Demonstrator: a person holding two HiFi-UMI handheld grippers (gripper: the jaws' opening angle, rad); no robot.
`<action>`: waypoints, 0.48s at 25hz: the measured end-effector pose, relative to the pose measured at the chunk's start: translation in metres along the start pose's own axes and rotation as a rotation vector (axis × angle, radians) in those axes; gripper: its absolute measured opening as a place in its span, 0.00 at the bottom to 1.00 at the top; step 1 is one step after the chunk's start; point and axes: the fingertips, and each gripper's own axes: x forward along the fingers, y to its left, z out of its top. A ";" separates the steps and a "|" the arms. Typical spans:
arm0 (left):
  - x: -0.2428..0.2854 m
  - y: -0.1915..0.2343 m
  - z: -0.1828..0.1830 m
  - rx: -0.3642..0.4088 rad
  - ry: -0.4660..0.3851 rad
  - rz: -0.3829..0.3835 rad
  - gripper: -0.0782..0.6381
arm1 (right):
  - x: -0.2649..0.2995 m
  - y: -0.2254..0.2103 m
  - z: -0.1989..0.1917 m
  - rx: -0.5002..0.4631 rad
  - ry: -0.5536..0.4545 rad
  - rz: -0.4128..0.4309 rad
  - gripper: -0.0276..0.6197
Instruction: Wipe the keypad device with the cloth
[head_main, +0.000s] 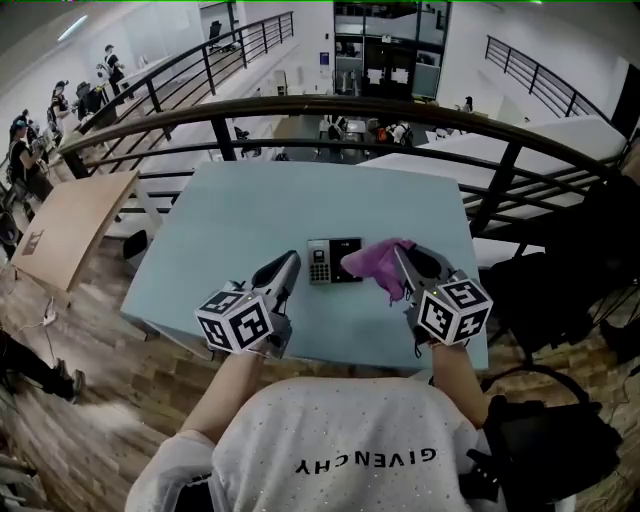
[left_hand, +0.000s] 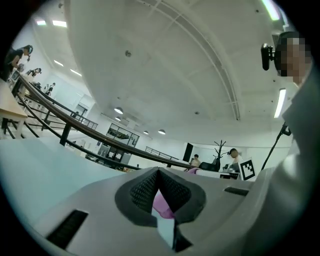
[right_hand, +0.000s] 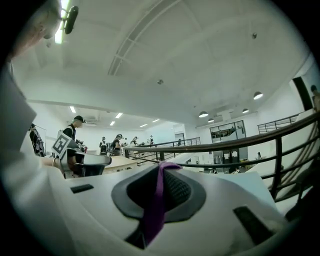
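Note:
On the light blue table (head_main: 250, 215) lies the keypad device (head_main: 330, 262), a small dark unit with a grey keypad on its left side. A purple cloth (head_main: 372, 258) hangs bunched just right of it, overlapping its right edge. My right gripper (head_main: 398, 252) is shut on the cloth. In the right gripper view a purple strip of cloth (right_hand: 156, 205) runs between the closed pads of the right gripper (right_hand: 161, 167). My left gripper (head_main: 289, 262) hovers just left of the device, shut, holding nothing. In the left gripper view the left gripper (left_hand: 159, 172) has its pads meeting at the tip.
A black curved railing (head_main: 330, 105) runs behind the table's far edge. Black bags (head_main: 560, 290) stand on the wooden floor to the right. A wooden table (head_main: 70, 225) sits at the left, with people further back there.

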 end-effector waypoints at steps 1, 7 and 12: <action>0.000 0.000 0.015 -0.015 0.001 0.007 0.11 | 0.004 0.002 0.014 -0.008 0.026 -0.006 0.08; -0.014 -0.039 0.033 -0.018 0.062 -0.016 0.11 | -0.010 0.024 0.052 -0.035 0.119 0.000 0.08; -0.033 -0.075 0.004 -0.024 0.079 -0.004 0.11 | -0.047 0.023 0.044 -0.023 0.129 0.003 0.08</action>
